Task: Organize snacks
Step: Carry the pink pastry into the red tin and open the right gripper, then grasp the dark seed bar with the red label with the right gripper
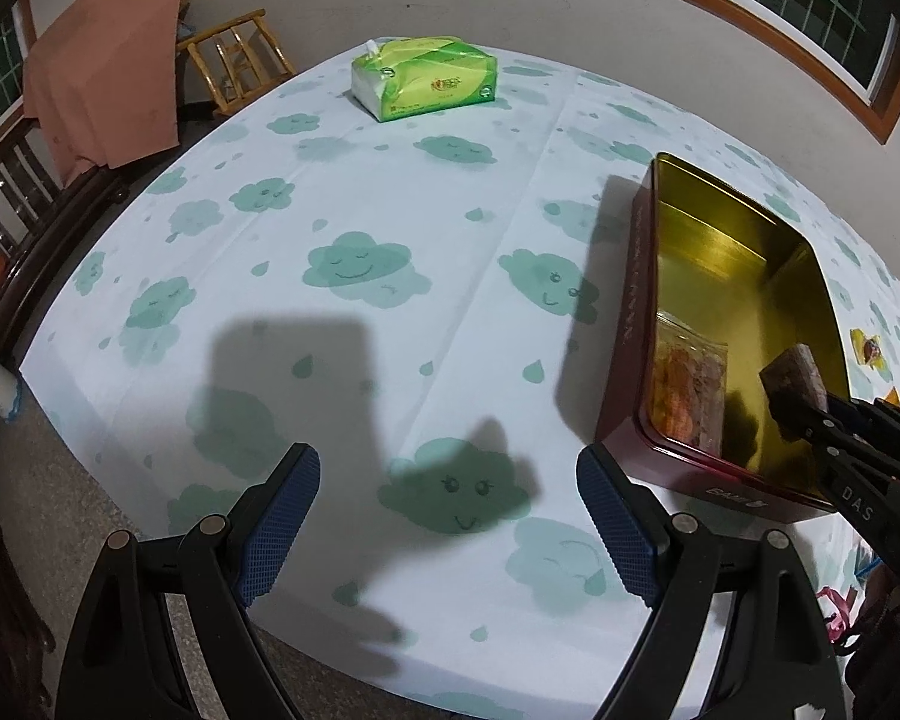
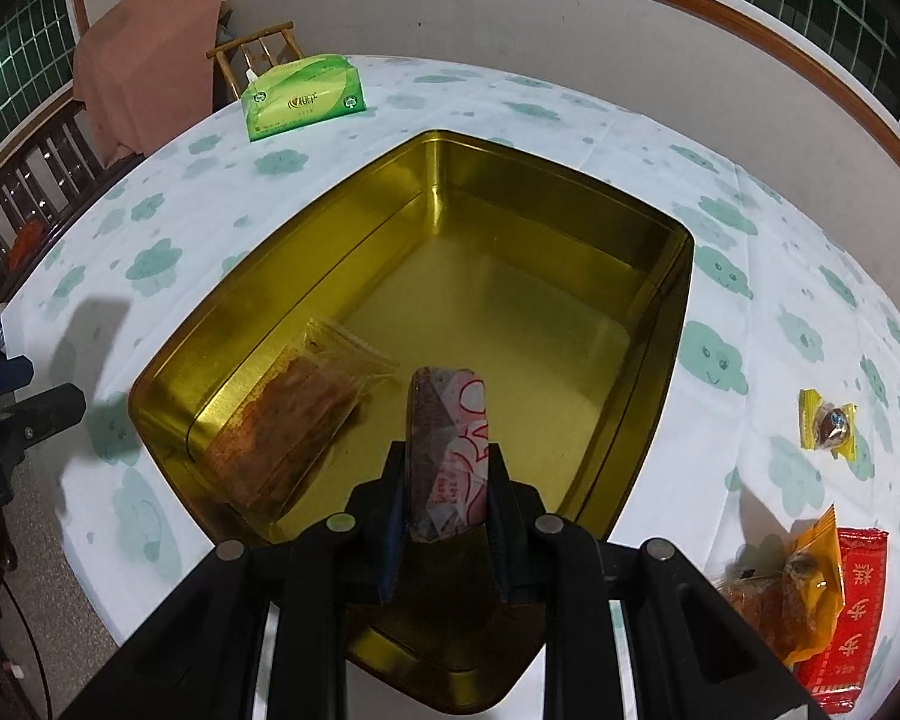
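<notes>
A gold-lined tin box (image 2: 570,192) with dark red outer walls (image 1: 630,324) stands on the table. A clear packet of orange-brown snack (image 2: 294,420) lies in its near left corner, also in the left wrist view (image 1: 690,390). My right gripper (image 2: 447,480) is shut on a brown and pink wrapped snack bar (image 2: 450,450) and holds it above the box's near end; the bar shows in the left wrist view (image 1: 792,384). My left gripper (image 1: 450,516) is open and empty over the tablecloth, left of the box.
A green tissue pack (image 1: 426,78) lies at the table's far side. Right of the box lie a yellow wrapped candy (image 2: 828,426), an orange-yellow packet (image 2: 798,588) and a red packet (image 2: 846,612). A wooden chair (image 1: 234,54) and draped furniture stand beyond the table.
</notes>
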